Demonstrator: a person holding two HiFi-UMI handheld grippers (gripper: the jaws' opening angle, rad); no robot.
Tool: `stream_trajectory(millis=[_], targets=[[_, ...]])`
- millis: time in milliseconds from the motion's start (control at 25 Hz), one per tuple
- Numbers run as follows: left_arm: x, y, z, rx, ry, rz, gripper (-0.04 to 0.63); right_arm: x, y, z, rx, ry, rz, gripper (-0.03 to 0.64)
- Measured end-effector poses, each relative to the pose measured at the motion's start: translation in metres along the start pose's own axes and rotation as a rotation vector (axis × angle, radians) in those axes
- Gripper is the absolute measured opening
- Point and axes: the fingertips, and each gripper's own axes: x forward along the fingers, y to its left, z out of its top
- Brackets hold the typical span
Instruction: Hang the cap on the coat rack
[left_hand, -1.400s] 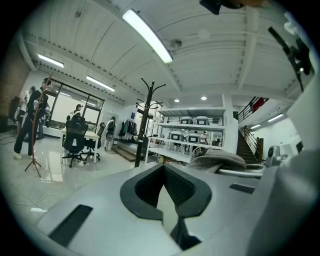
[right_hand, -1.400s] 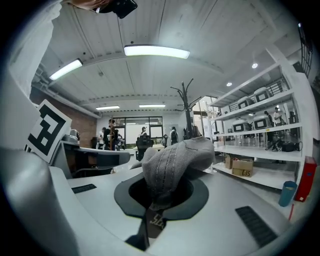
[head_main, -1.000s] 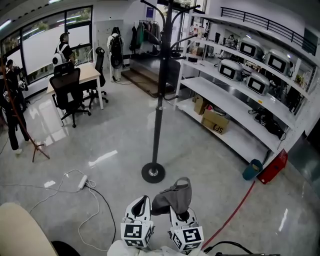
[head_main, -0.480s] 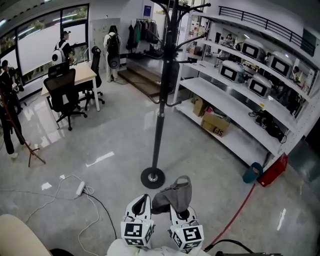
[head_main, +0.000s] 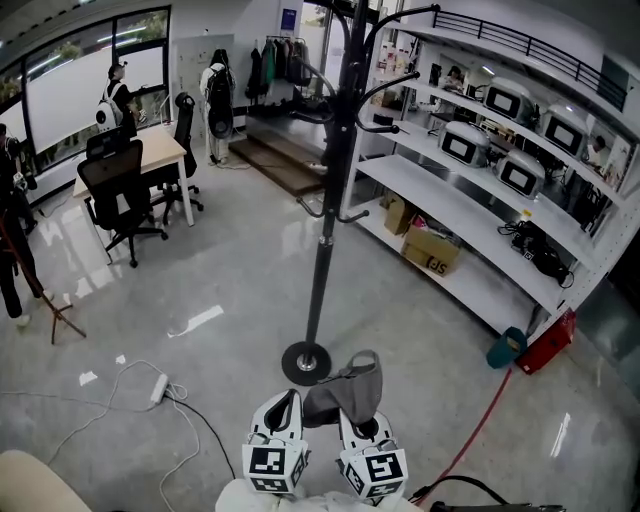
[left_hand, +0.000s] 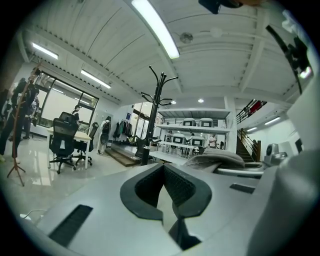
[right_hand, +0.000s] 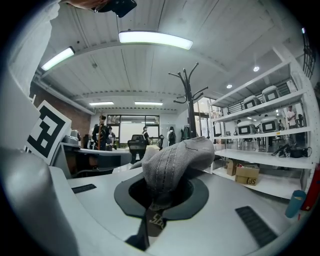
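A grey cap (head_main: 346, 390) hangs from my right gripper (head_main: 361, 428), which is shut on its edge; in the right gripper view the cap (right_hand: 175, 159) bulges up over the closed jaws. My left gripper (head_main: 283, 414) is beside it, shut with nothing between its pads (left_hand: 187, 192), and does not touch the cap. Both are low in the head view, close to my body. The black coat rack (head_main: 322, 240) stands straight ahead on a round base (head_main: 306, 362), just beyond the grippers. Its curved hooks (head_main: 385, 75) are high above. The coat rack (right_hand: 190, 102) also shows past the cap.
White shelves (head_main: 470, 215) with appliances and a cardboard box (head_main: 432, 252) line the right side. A red hose (head_main: 470, 425) and a teal bucket (head_main: 505, 350) lie at the right. A power strip (head_main: 158, 387) with cables lies left. A desk with chairs (head_main: 125, 190) and people are at the back left.
The view has drawn nearer to the coat rack, whose base now lies lower in the head view and whose hooks show more fully. Both grippers and the cap keep their place.
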Motion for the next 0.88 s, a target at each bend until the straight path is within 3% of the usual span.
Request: stream_trajectory(millis=[480, 880], targets=[[0.011, 0.015, -0.014, -0.03, 0.043, -0.03, 0.002, 0.019, 0.003, -0.005, -0.003, 0.027, -0.021, 0.026], [0.024, 0.027, -0.007, -0.012, 0.039, -0.03, 0.002, 0.039, -0.001, 0.002, -0.008, 0.017, -0.023, 0.026]])
